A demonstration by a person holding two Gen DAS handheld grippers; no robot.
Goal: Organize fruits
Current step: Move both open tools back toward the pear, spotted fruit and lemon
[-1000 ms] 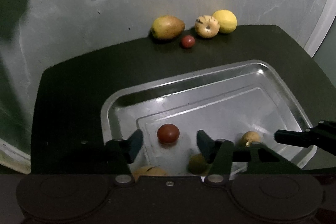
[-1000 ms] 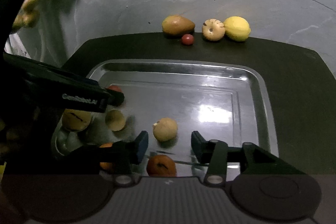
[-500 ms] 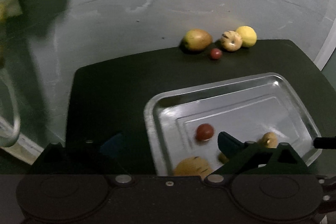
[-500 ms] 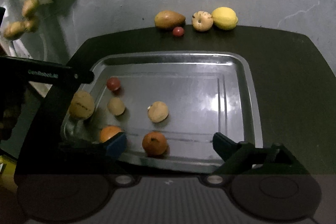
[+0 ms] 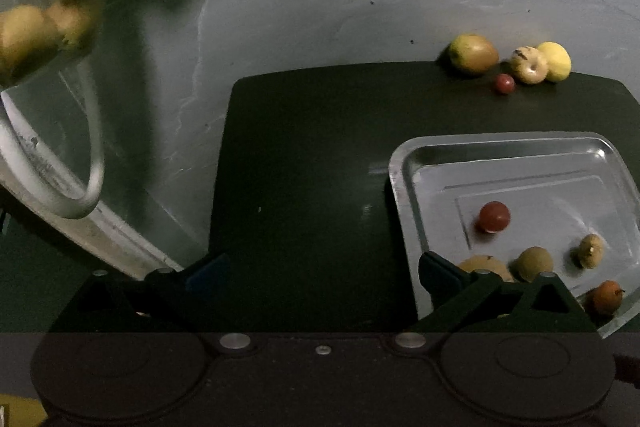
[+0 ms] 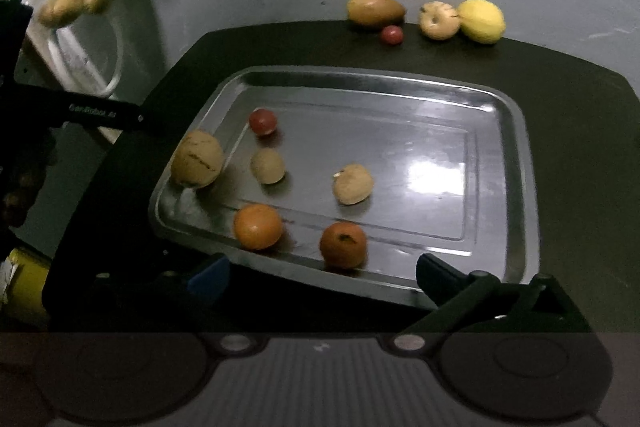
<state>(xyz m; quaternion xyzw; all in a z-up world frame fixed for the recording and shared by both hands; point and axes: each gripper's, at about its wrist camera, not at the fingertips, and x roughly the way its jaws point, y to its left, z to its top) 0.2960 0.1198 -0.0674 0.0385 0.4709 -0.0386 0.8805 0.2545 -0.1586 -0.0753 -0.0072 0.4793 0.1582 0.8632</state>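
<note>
Right wrist view: right tool spread wide, empty, at metal tray near edge; six fruits crowd tray's left, right half bare. Left tool spread, empty, over dark tabletop

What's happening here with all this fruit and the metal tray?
A person holding two handheld grippers is sorting fruit on a dark table. Six pieces sit in the metal tray, among them two oranges and a small red fruit. Four more, including a lemon, wait at the table's far edge. The left gripper and the right gripper are both open and hold nothing.
</note>
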